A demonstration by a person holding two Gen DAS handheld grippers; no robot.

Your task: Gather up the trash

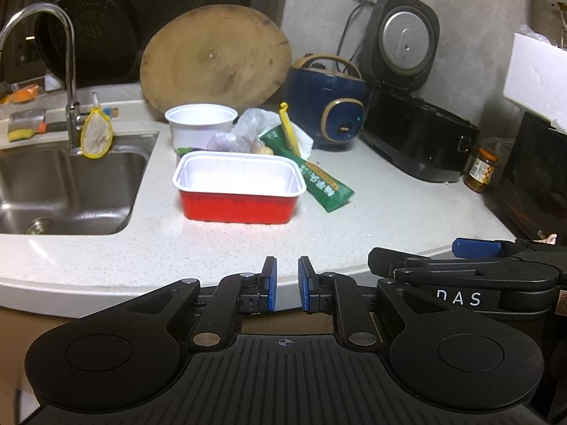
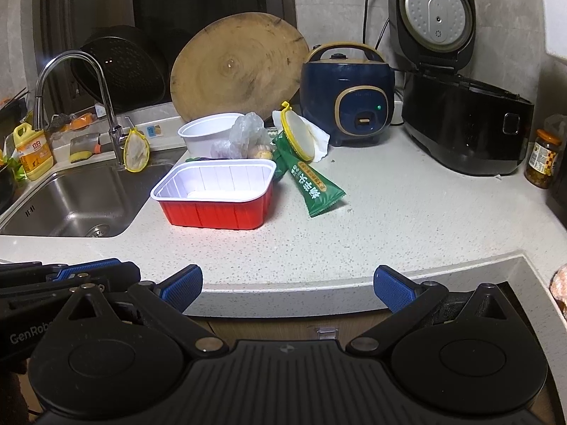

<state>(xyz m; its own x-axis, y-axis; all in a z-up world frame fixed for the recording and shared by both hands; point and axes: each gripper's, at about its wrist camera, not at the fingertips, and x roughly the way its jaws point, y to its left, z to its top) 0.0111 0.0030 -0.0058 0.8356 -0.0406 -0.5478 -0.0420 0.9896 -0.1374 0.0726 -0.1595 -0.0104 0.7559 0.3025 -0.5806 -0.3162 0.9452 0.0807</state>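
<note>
Tray (image 2: 216, 194) sat on counter (image 2: 389, 219) beside sink (image 2: 81, 205), straight ahead of both claws, long axis crosswise | left claw (image 1: 286, 285) narrow, empty | right claw (image 2: 287, 288) wide, empty | neither clearly nearer

Upright on the countertop (image 2: 389, 219): red tray (image 2: 216, 191) (white inside, empty), white cup (image 2: 207, 132) behind, green packet (image 2: 312, 184) lying flat alongside.
</note>
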